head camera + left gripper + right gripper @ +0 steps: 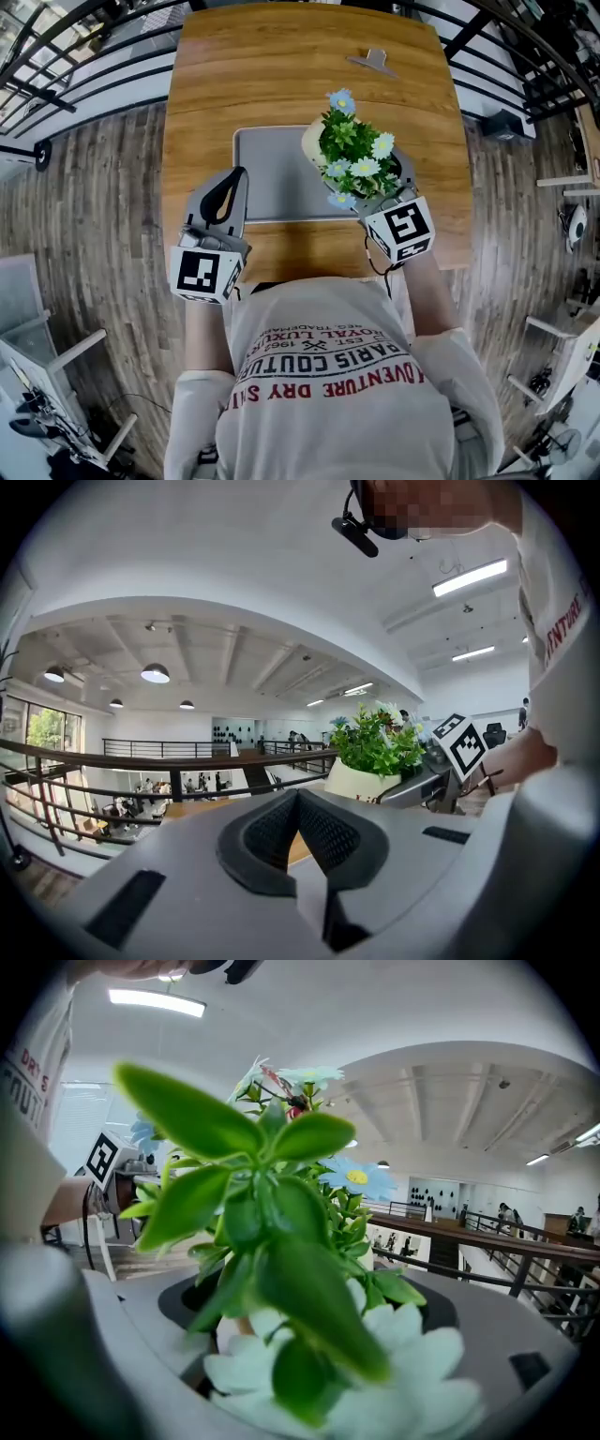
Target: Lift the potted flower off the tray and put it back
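Now, left gripper [234,180]: it is held low at the near-left of the desk [202,84], just beside the tray's left edge. Its jaws are seen drawn together, and nothing is caught between them.
Tray [272,173]: grey and flat, it is laid mid-desk, with its left and middle parts left bare.
Potted flower [354,155]: it is found over the tray's right end, the green leaves and pale daisies spread wide and the white pot [311,142] showing at the far-left side. Whether the base is touching the tray or has been raised just clear cannot be told, as the base is hidden in every view.
Right gripper [377,202]: it is brought in from the near-right, and its jaws are closed around the pot. Leaves and petals fill that gripper's own view.
Step in hand: the pot is judged to be firmly gripped, with the carry part of the task under way, either just off the tray or on the way back down.
Next move: a level, steady hand is called for, so that the pot is set upright and fully inside the tray's rim. Only then should the right jaws be eased apart and drawn back clear of the foliage.
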`<state>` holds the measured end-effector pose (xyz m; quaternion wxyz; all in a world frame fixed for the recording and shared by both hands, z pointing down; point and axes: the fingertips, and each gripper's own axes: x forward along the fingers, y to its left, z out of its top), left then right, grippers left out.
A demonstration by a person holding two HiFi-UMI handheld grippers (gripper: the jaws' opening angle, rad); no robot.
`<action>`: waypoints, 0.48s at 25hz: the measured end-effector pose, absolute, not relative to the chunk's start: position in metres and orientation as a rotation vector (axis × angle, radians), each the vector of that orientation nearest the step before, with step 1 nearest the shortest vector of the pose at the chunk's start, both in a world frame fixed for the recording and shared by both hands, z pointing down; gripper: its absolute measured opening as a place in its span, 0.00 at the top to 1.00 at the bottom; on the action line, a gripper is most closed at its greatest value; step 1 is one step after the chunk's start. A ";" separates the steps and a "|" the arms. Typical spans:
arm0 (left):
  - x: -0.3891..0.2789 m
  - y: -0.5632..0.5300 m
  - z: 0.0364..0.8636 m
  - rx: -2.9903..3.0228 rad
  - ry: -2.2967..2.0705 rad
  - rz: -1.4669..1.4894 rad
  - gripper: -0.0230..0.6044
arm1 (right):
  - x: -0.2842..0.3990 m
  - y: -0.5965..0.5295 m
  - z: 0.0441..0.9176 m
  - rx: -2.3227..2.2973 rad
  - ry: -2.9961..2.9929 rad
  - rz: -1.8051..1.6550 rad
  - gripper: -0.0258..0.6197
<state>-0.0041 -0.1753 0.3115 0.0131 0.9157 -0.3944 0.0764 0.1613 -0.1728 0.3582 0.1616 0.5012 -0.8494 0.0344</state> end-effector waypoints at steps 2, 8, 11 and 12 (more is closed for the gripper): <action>-0.002 -0.179 0.323 2.821 -1.234 0.245 0.94 | 0.157 -0.180 0.376 1.370 -2.429 0.096 0.25; -0.005 -0.178 0.357 2.702 -1.282 0.269 0.94 | 0.125 -0.183 0.429 1.129 -2.486 0.169 0.25; -0.013 -0.176 0.379 2.657 -1.291 0.304 0.94 | 0.106 -0.184 0.458 1.031 -2.483 0.198 0.25; -0.018 -0.176 0.387 2.640 -1.295 0.313 0.94 | 0.099 -0.185 0.468 1.004 -2.482 0.206 0.25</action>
